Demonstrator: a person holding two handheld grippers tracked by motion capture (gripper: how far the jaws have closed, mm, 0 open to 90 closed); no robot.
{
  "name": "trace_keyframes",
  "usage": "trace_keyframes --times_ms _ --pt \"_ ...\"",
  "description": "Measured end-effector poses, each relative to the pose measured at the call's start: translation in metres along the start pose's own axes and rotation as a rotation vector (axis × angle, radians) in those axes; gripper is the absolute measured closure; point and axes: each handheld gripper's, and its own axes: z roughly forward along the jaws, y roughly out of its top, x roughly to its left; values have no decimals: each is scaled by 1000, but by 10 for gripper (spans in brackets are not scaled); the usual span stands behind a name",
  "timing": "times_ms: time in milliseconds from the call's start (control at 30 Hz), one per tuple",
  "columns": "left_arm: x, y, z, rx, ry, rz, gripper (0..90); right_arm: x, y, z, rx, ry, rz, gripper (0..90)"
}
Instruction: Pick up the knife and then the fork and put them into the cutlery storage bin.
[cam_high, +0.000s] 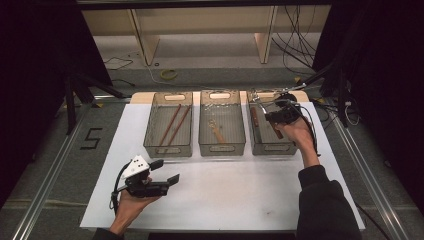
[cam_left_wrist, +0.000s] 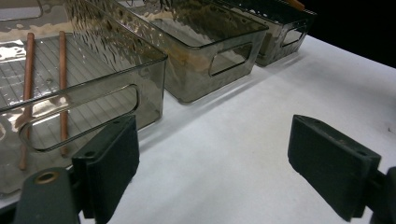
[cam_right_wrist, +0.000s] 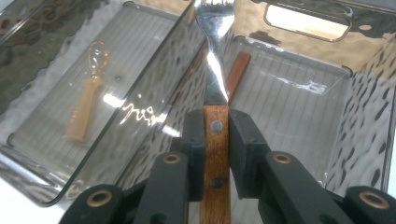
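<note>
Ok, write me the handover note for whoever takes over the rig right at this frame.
Right gripper: shut on the wooden handle of a fork, held over the right bin, tines pointing away from the hand.
Left gripper: open, nothing between the jaws, resting on the white table in front of the left bin.
Left bin holds two chopsticks. Middle bin holds a wooden-handled utensil. Right bin already has another wooden-handled piece on its floor.
Left to do: probably lower the fork into the right bin and release it.
</note>
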Motion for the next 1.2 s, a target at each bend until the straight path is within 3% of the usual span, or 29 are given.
trace_keyframes --times_ms 367,833,933,1200 --pt "0 0 0 1 -1 4 160 -8 -3 14 24 -36 56 778" --pt "0 0 0 0 -2 2 160 -7 -4 25 47 -40 65 764" --pt "0 0 0 1 -2 2 160 -8 -3 25 47 -12 76 652" --pt "0 0 0 1 -2 1 160 6 -3 11 4 37 24 571"
